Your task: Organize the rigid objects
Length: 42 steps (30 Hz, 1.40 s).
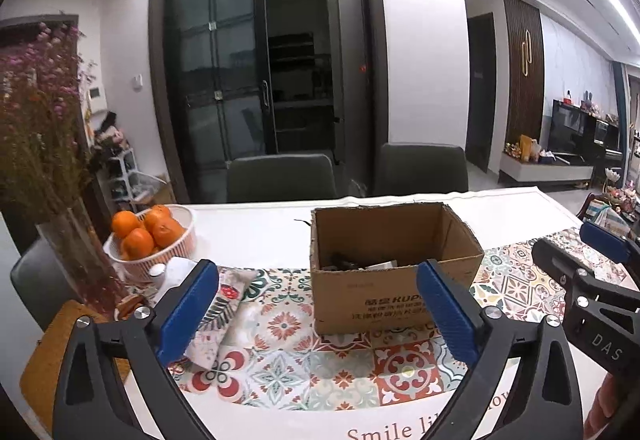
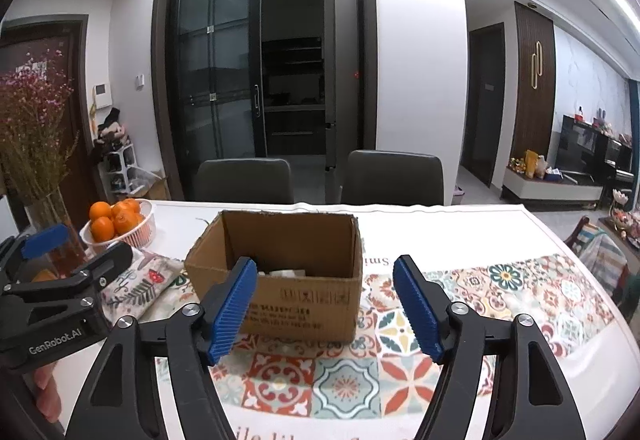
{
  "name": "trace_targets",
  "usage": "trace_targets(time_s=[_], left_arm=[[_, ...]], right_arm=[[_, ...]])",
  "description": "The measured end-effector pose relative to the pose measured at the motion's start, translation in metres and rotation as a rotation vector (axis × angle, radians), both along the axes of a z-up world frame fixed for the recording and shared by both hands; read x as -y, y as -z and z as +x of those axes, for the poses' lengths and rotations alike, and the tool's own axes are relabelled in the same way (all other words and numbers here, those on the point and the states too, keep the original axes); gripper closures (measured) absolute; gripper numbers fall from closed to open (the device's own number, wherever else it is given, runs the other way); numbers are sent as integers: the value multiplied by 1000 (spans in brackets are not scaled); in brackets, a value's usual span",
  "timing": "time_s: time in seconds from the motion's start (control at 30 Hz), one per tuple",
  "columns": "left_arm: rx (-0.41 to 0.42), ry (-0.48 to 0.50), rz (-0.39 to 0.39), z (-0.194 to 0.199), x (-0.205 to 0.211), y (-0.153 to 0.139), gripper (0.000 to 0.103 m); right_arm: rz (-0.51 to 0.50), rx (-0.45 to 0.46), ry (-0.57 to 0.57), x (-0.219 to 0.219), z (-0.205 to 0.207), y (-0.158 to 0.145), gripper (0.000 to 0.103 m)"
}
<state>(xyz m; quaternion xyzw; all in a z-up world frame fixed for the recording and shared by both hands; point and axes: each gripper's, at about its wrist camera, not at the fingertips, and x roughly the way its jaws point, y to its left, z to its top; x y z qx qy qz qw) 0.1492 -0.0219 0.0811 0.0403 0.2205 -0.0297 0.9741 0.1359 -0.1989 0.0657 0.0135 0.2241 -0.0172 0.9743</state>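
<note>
An open cardboard box (image 1: 394, 272) (image 2: 288, 280) stands on the patterned table runner, with dark and white items lying at its bottom, partly hidden by its walls. My left gripper (image 1: 320, 304) is open wide, its blue pads short of the box and nothing between them. My right gripper (image 2: 326, 300) is open too, empty, in front of the box. Each gripper appears at the edge of the other's view: the right gripper (image 1: 592, 252) on the right, the left gripper (image 2: 80, 252) on the left.
A white bowl of oranges (image 1: 150, 240) (image 2: 120, 226) sits at the left, beside a glass vase of dried flowers (image 1: 68, 252). A folded patterned cloth (image 1: 220, 304) (image 2: 136, 286) lies left of the box. Two dark chairs (image 1: 280, 178) (image 2: 394, 178) stand behind the table.
</note>
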Motion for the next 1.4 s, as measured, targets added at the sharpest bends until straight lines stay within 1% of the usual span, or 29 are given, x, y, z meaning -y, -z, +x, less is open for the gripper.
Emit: trace_targets(time_s=[0.13, 0.23, 0.37, 0.47, 0.63, 0.77, 0.93, 1.1, 1.4], left_arm=[[31, -2, 13, -21, 0, 2, 0], [36, -3, 14, -35, 0, 6, 0], [40, -24, 25, -51, 0, 12, 0], [30, -26, 7, -61, -4, 17, 0], [7, -17, -32, -69, -8, 21, 0], [-26, 14, -55, -74, -10, 23, 0], [-4, 7, -34, -82, -8, 20, 0], [26, -16, -9, -87, -7, 17, 0], [33, -11, -8, -90, -6, 15, 0]], right_arm=[[15, -4, -1, 0, -17, 5, 25], [27, -8, 1, 1, -28, 11, 20], [18, -17, 4, -1, -41, 16, 16], [-3, -12, 14, -2, -51, 20, 14], [0, -12, 0, -7, -60, 22, 13], [0, -2, -2, -10, -67, 23, 13], [8, -4, -21, -11, -72, 24, 13], [6, 2, -8, -10, -75, 24, 13], [-13, 21, 11, -9, -81, 21, 13]])
